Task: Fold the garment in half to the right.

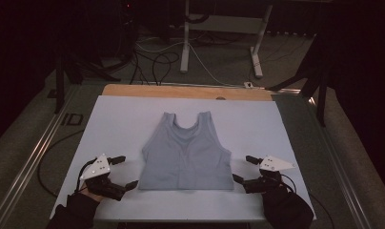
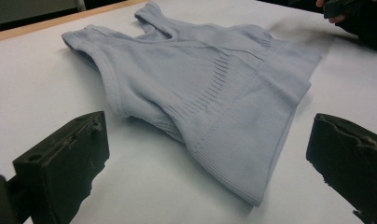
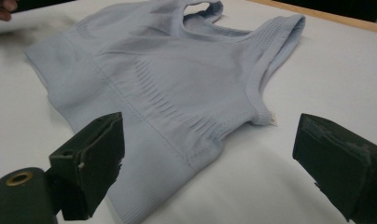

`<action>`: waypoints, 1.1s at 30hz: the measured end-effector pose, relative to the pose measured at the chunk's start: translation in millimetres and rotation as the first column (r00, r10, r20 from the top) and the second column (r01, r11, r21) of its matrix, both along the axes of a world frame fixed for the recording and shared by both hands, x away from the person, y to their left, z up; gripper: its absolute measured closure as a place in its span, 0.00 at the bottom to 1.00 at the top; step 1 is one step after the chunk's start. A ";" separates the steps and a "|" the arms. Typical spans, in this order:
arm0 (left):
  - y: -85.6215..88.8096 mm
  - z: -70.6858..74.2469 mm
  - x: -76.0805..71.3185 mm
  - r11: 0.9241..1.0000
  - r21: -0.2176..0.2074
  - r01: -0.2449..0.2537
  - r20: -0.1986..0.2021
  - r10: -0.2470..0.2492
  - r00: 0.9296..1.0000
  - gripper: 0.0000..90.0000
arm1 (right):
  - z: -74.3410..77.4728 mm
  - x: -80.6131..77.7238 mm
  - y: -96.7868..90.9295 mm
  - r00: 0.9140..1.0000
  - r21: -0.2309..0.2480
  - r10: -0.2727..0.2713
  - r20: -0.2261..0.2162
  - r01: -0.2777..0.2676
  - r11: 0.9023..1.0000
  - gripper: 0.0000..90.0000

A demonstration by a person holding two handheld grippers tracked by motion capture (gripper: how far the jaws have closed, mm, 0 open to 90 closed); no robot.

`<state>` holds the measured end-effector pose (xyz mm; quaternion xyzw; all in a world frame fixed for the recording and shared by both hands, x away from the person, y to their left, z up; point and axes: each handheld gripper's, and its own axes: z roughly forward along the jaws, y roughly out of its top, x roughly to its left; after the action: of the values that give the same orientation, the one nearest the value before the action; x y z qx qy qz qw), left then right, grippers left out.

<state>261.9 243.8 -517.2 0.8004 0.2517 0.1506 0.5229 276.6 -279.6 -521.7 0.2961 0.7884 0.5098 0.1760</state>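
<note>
A pale blue ribbed tank top (image 1: pixel 186 151) lies flat at the middle of the white desk (image 1: pixel 124 119), straps toward the top of the frame. The left claw (image 1: pixel 118 172) and right claw (image 1: pixel 242 169) flank its hem corners, both gaping wide and empty. This looks like the approach before a fold; next, each must close on a hem corner.

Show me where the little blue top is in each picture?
High view: the blue top lies flat mid-table, between both grippers.
Left gripper view: it spreads across the upper middle, hem corner nearest.
Right gripper view: it spreads across the upper left.
Shared landmark: the ribbed hem band.
</note>
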 end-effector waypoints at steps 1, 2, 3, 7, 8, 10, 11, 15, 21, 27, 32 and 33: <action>-0.1 0.3 0.0 1.000 -0.001 0.002 0.001 -0.002 1.000 0.00 | 0.4 -0.1 0.2 1.000 0.007 0.003 -0.005 -0.002 1.000 0.10; 0.0 0.6 0.2 1.000 -0.005 0.007 0.001 -0.007 1.000 0.00 | 0.7 -0.1 0.6 1.000 0.010 0.005 -0.006 -0.005 1.000 0.10; 0.0 0.6 0.2 1.000 -0.005 0.007 0.001 -0.007 1.000 0.00 | 0.7 -0.1 0.6 1.000 0.010 0.005 -0.006 -0.005 1.000 0.10; -2.7 -1.0 2.8 1.000 0.001 0.031 -0.026 -0.031 0.999 0.00 | -0.8 -0.1 1.6 1.000 -0.005 0.010 0.000 -0.010 1.000 0.10; -3.4 -0.7 2.7 0.999 0.006 0.039 -0.023 -0.039 0.999 0.00 | -0.8 -0.7 2.3 1.000 -0.017 0.007 0.002 -0.007 1.000 0.10; -4.8 0.2 1.8 0.999 0.009 0.043 -0.017 -0.043 0.999 0.01 | -1.2 -1.1 4.0 1.000 -0.019 0.012 0.005 -0.012 1.000 0.10; -5.3 0.8 1.4 0.999 0.008 0.046 -0.015 -0.046 0.999 0.00 | -1.2 -1.3 4.8 1.000 -0.021 0.013 0.002 -0.013 1.000 0.10; -5.6 3.1 0.2 0.999 0.003 0.050 -0.008 -0.050 0.999 0.00 | -1.5 -2.2 8.5 1.000 -0.042 0.011 0.016 -0.011 0.999 0.10; -10.9 6.4 -1.4 0.998 0.009 0.063 -0.008 -0.063 0.998 0.00 | 2.2 -3.2 10.6 1.000 -0.031 0.003 0.029 -0.002 1.000 0.10; -18.8 15.0 -6.2 0.996 0.013 0.090 0.002 -0.090 0.996 0.00 | 11.7 -3.2 16.2 0.999 -0.028 0.004 0.038 -0.003 1.000 0.10; -25.1 26.7 -7.9 0.994 0.028 0.109 0.004 -0.109 0.994 0.00 | 24.3 -0.8 24.7 0.998 -0.060 0.018 0.054 -0.015 0.998 0.10; -25.6 28.9 -8.1 0.993 0.035 0.110 0.003 -0.110 0.994 0.00 | 27.1 0.0 26.0 0.998 -0.053 0.016 0.054 -0.013 0.998 0.10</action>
<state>253.9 218.2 -488.3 0.8216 0.2032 0.1282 0.5169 276.6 -253.6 -494.6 0.2716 0.7986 0.4978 0.2013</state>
